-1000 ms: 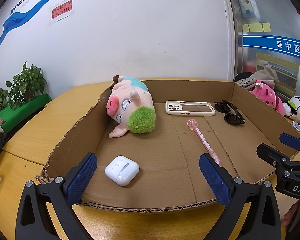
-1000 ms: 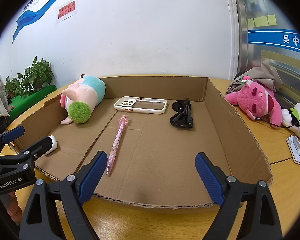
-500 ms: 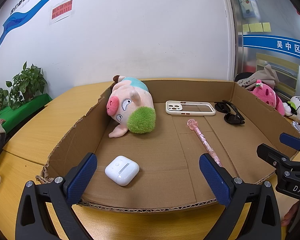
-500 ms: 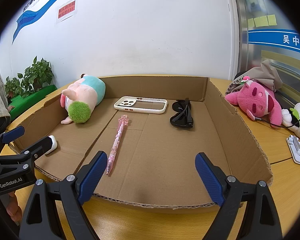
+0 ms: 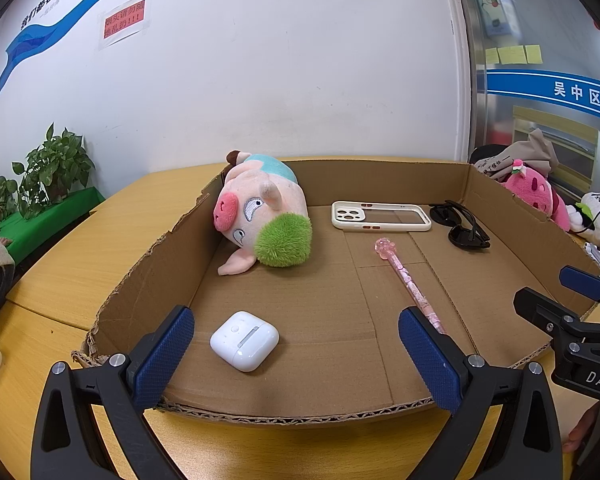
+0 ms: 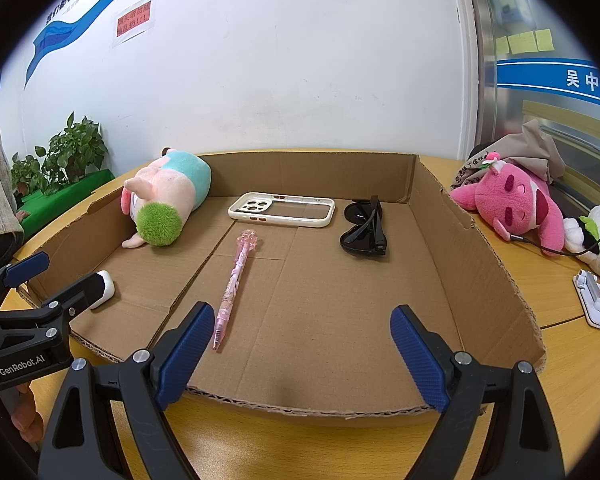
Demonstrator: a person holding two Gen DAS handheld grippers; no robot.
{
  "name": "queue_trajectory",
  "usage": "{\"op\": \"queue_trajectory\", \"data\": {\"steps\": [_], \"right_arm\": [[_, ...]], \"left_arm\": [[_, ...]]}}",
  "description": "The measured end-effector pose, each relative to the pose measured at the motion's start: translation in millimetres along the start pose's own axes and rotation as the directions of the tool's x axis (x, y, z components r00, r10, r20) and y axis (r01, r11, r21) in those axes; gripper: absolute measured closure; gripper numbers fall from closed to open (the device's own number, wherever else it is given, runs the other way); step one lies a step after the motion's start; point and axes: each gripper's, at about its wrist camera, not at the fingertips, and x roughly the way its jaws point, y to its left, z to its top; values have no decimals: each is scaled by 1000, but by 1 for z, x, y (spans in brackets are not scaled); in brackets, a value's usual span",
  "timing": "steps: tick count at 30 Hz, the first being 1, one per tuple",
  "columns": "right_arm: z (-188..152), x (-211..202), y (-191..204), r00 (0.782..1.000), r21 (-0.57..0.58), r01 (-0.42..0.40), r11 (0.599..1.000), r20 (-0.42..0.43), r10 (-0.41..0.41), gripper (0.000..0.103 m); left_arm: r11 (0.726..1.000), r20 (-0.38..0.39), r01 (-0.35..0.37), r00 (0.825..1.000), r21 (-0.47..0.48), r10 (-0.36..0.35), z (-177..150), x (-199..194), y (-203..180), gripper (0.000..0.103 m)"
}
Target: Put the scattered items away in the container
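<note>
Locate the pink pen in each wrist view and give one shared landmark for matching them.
Left wrist: pink pen lies right of centre on the box floor, its tip behind the right finger.
Right wrist: pink pen lies left of centre.
Shared landmark: the white phone case just beyond its top.

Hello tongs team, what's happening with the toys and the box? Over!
Left tongs open, empty. Right tongs open, empty. Pig plush, earbud case, pink pen, phone case, sunglasses all in cardboard box. Nothing blocking.
</note>
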Motion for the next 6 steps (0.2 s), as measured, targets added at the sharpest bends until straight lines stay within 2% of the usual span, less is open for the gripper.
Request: {"op": "queue_trajectory", "data": {"steps": [6], "right_arm": [[0, 0, 0, 1000, 0, 0, 1000, -1, 0, 13]], "left_arm": [[1000, -2, -7, 1000, -3, 7, -2, -1, 0, 0]]}}
